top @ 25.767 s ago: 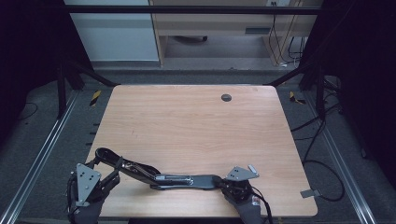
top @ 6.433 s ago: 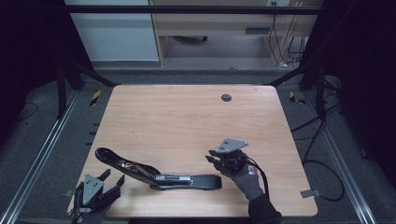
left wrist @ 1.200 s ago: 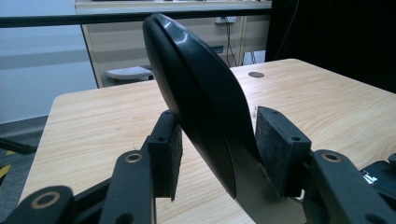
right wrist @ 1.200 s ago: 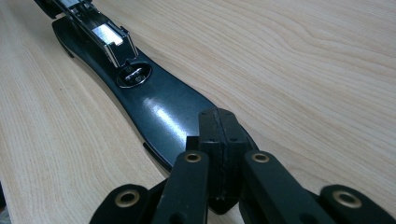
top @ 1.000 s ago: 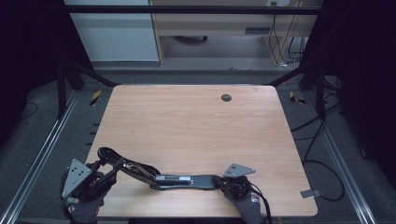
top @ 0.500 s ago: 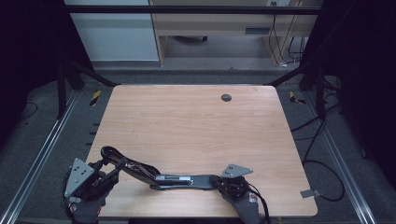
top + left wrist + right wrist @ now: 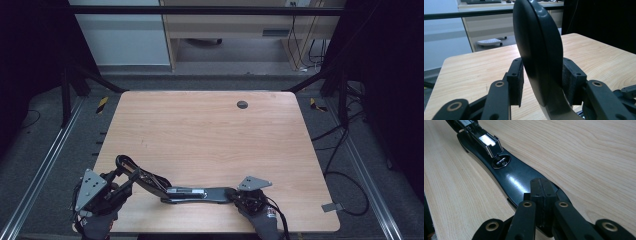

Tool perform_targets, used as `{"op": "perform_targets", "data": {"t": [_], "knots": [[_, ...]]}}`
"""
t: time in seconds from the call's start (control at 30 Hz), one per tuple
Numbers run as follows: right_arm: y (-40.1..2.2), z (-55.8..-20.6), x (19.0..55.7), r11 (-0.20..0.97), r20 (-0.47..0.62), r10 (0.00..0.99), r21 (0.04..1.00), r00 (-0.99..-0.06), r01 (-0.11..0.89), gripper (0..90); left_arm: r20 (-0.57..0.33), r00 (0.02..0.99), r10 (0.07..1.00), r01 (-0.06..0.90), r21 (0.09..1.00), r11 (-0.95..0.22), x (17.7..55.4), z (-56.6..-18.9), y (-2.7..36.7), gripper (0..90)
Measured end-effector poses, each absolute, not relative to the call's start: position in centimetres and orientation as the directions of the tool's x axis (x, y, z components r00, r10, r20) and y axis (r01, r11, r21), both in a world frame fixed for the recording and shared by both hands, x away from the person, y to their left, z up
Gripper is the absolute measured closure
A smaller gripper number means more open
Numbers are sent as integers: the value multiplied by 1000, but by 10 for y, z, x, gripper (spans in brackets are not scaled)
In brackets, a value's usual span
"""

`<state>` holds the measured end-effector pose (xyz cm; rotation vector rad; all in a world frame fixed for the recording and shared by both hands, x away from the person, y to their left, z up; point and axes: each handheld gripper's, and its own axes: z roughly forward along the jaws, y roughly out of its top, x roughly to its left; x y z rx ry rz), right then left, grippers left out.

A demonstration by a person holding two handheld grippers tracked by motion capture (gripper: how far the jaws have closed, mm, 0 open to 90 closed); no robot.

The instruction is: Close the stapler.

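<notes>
A long black stapler (image 7: 185, 191) lies opened out near the table's front edge. Its curved handle (image 7: 539, 50) rises at the left end, and its flat base (image 7: 511, 175) carries the shiny metal magazine (image 7: 486, 141). My left gripper (image 7: 117, 182) has just been closing and has the handle between its jaws, with both pads (image 7: 570, 75) against the handle's sides. My right gripper (image 7: 240, 195) is shut with nothing between its fingers. Its joined tips (image 7: 541, 185) rest on the right end of the base.
A small dark round hole (image 7: 242, 104) sits near the far edge of the wooden table (image 7: 210, 135). Metal rails (image 7: 45, 160) run along the floor on both sides. Cables (image 7: 345, 185) lie at the right, and a desk stands beyond the table.
My left gripper and the raised handle have shifted a little to the right. The right gripper and the stapler's base stay where they were.
</notes>
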<state>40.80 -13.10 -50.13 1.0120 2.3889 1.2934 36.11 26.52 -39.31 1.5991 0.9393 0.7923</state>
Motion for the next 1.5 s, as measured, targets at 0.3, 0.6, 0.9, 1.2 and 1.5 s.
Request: {"op": "perform_targets", "data": {"t": [0.3,0.6,0.9,1.2,1.5], "knots": [[-131,-501,407,366,111,680,806,-725,466,900,40,476,879,174,975,-139,362,-389,258,566],[-132,-502,407,355,118,681,810,-723,467,900,48,479,876,173,974,-148,362,-386,252,570],[-133,-502,407,350,124,680,811,-722,469,900,62,485,872,166,973,-161,362,-384,246,576],[-132,-502,407,350,125,682,810,-721,471,900,90,509,856,149,970,-191,363,-381,233,583],[-133,-502,407,350,125,681,810,-722,470,900,112,517,849,143,966,-215,364,-378,223,589]]}}
